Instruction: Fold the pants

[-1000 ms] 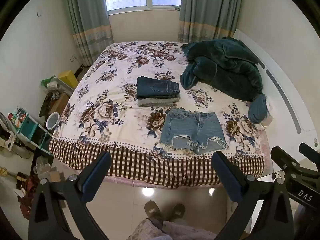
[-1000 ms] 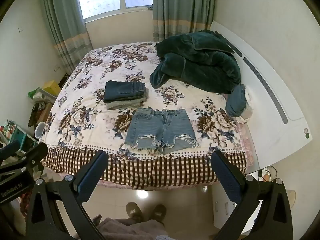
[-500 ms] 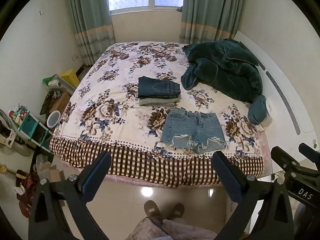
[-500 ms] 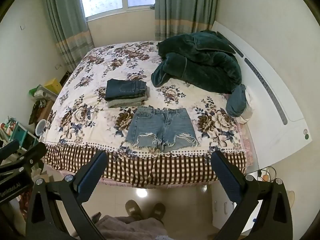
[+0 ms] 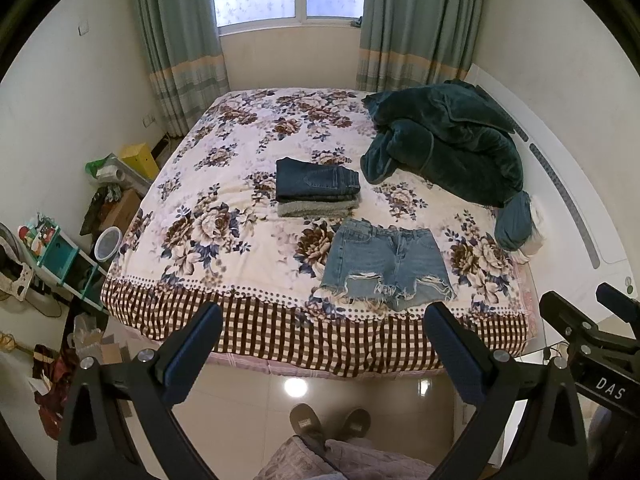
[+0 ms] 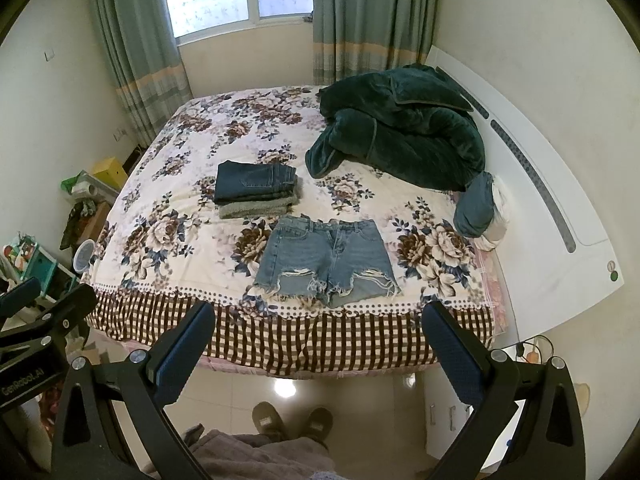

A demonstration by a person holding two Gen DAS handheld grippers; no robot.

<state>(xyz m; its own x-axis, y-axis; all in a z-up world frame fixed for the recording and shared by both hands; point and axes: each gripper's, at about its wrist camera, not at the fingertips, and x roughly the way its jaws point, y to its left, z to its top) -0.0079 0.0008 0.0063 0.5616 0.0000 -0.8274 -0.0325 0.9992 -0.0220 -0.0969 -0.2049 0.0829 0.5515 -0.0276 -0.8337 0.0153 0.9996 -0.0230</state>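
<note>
Light blue frayed denim shorts [image 5: 386,266] lie spread flat near the front edge of the floral bed [image 5: 224,216], waistband toward the window; they also show in the right wrist view [image 6: 326,264]. Behind them sits a stack of folded dark jeans [image 5: 316,192] [image 6: 256,190]. My left gripper [image 5: 322,344] is open and empty, held above the floor in front of the bed. My right gripper [image 6: 318,344] is open and empty, at about the same distance from the bed.
A dark green blanket [image 5: 444,140] is heaped at the bed's right, against the white headboard [image 6: 552,208]. Boxes, a shelf and clutter [image 5: 60,248] line the left wall. My slippered feet [image 5: 328,424] stand on the tiled floor.
Both grippers have tilted or drifted slightly, so the bed sits a little lower in view. Nothing on the bed has moved.
</note>
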